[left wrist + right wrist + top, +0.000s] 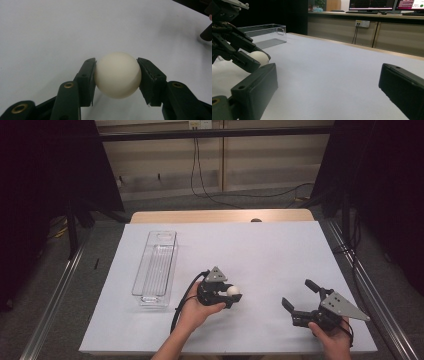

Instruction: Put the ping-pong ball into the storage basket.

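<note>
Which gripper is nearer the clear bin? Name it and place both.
Left. The left gripper, shut on the white ball, sits just right of the clear bin. The right gripper, open, lies far off toward the table's right edge.

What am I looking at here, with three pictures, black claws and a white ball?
No robot: a person holds a two-jaw gripper in each hand. The high view looks down on the table from above. The other two pictures come from cameras riding on the grippers, looking along their jaws. The left gripper is shut on a white ball, which its own view shows clamped between the pads. The right gripper is open with nothing between its jaws. A clear plastic box lies on the white sheet to the left, apart from both.
</note>
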Motion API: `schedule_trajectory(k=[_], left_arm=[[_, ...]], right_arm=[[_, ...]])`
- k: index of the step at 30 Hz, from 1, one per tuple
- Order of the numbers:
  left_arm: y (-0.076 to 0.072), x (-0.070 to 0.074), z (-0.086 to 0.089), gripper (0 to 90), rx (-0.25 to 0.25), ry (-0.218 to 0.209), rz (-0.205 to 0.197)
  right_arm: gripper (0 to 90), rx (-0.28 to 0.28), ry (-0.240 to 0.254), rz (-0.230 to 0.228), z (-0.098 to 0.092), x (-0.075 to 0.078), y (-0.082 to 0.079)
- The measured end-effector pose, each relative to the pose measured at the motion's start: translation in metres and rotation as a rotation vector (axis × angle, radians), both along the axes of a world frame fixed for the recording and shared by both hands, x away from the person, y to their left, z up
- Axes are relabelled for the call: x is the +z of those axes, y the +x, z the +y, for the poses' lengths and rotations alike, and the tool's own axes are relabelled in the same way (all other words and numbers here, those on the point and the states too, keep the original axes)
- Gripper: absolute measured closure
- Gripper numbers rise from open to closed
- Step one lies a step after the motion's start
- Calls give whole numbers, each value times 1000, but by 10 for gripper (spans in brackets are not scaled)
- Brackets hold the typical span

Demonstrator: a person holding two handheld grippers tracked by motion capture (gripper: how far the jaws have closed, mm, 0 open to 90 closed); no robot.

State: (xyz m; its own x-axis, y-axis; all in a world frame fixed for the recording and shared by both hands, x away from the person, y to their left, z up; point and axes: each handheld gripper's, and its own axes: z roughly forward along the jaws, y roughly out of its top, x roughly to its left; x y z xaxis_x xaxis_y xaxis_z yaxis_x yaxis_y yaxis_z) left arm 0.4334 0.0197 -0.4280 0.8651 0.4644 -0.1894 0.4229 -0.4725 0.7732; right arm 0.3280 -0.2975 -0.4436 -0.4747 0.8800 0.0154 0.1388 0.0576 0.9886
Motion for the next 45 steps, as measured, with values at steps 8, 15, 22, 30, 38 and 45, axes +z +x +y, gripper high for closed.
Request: schedule_trajectory(k=[8,15,22,30,38,45], left_arm=[[0,1,2,512,-9,3,7],[2,2,6,512,0,-4,15],[4,6,12,512,16,-10,0],[5,9,17,512,32,-15,-5],[8,10,22,512,53,-35,4],[11,14,28,512,72,-36,5]], right_arm=[[16,-8,3,-1,0,0,0],[16,3,0,0,1,1,-1],[16,6,-1,-2,1,1,-1],[16,14,-8,-5,2,1,-1],[16,7,1,0,2,1,-1],[16,13,-2,-7,2,1,-1]])
